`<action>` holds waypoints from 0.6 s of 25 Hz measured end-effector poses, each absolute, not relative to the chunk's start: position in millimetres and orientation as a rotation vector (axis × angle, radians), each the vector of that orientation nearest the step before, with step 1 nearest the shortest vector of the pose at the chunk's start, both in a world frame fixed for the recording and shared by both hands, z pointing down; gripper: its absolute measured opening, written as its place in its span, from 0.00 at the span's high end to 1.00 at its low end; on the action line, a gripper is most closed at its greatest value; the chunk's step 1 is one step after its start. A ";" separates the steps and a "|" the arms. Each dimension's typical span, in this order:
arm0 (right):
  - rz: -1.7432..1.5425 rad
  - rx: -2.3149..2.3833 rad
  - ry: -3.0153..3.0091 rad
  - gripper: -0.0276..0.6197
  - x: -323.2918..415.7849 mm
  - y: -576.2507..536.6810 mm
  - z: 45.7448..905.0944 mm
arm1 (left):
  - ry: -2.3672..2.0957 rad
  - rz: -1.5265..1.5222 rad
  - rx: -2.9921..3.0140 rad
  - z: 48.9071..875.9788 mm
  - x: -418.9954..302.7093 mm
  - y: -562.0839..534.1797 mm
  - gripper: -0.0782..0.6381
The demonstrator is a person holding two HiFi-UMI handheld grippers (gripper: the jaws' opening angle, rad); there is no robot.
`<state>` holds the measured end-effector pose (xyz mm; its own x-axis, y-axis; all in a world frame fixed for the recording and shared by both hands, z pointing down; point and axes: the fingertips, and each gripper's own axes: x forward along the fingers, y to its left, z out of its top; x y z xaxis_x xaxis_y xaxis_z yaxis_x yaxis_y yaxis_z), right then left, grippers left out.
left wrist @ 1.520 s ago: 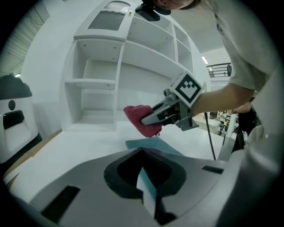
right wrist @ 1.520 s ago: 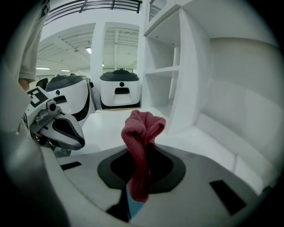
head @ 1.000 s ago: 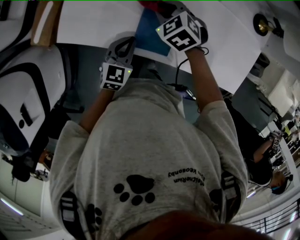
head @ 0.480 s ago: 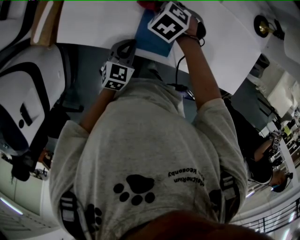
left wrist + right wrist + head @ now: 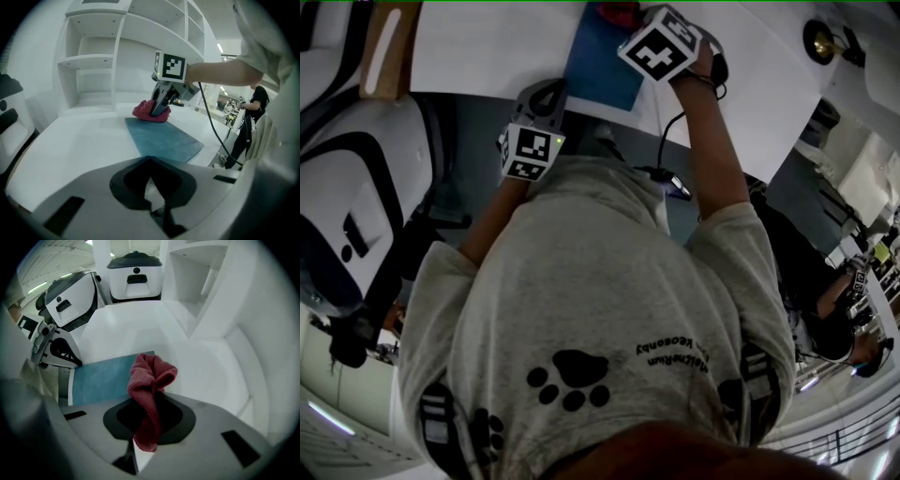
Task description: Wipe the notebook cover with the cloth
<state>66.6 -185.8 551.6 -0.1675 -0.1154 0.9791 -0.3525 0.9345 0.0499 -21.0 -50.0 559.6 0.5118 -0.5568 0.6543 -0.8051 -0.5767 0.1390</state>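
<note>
A blue notebook [image 5: 598, 64] lies flat on the white table [image 5: 487, 47]. In the left gripper view the notebook [image 5: 161, 138] stretches away, with the red cloth [image 5: 146, 112] bunched on its far end. My right gripper [image 5: 160, 102] presses down on that cloth. The right gripper view shows the red cloth [image 5: 149, 390] pinched between the jaws of my right gripper [image 5: 146, 420] and hanging over the notebook [image 5: 101, 378]. My left gripper [image 5: 149, 159] hovers at the table's near edge, shut on nothing, short of the notebook.
White open shelving [image 5: 117, 51] stands behind the table. Large white machines [image 5: 136, 275] stand beyond the table's left end. A wooden piece [image 5: 389, 47] lies at the far left. A black cable [image 5: 215, 136] trails from my right gripper. A person [image 5: 253, 112] stands at the right.
My right gripper swept left and then back right across the notebook's far end, with the cloth in it. The left gripper has stayed put.
</note>
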 end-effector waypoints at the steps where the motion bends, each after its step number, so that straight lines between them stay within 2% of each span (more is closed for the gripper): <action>1: 0.223 0.360 -1.731 0.86 73.6 -184.7 551.7 | -1.121 0.786 2.330 559.5 -20.4 -50.2 0.87; 15: 0.345 0.464 -1.587 0.86 169.9 -164.2 562.0 | -1.118 0.785 2.328 562.0 -14.7 -53.2 0.87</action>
